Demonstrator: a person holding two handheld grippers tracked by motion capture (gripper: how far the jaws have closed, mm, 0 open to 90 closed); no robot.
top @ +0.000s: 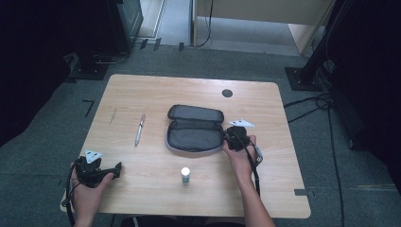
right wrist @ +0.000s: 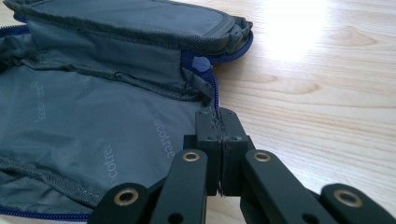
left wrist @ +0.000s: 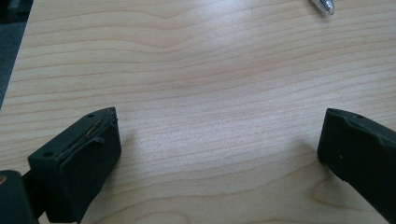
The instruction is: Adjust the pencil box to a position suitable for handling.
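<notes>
Nearest to us, the right gripper (right wrist: 219, 122) has its two black jaws pressed fully together, pinching the zipper edge of the open grey fabric pencil case with blue zipper trim (right wrist: 93, 126). From above, we see that case (top: 195, 128) lying spread open at the middle of the light wooden counter (top: 156, 90), its lid folded back toward the far side, and the right gripper (top: 230, 134) touching its right end. We note a small white-capped bottle (top: 185, 174) standing upright near the case on our side, apart from it. A silver pen (top: 140, 128) lies left of the case, well clear. The left gripper (top: 117, 169) rests at the near left corner of the counter, jaws spread wide with nothing between them but bare wood (left wrist: 219, 133); the pen tip (left wrist: 323, 5) sits at the upper edge of the left gripper view.
</notes>
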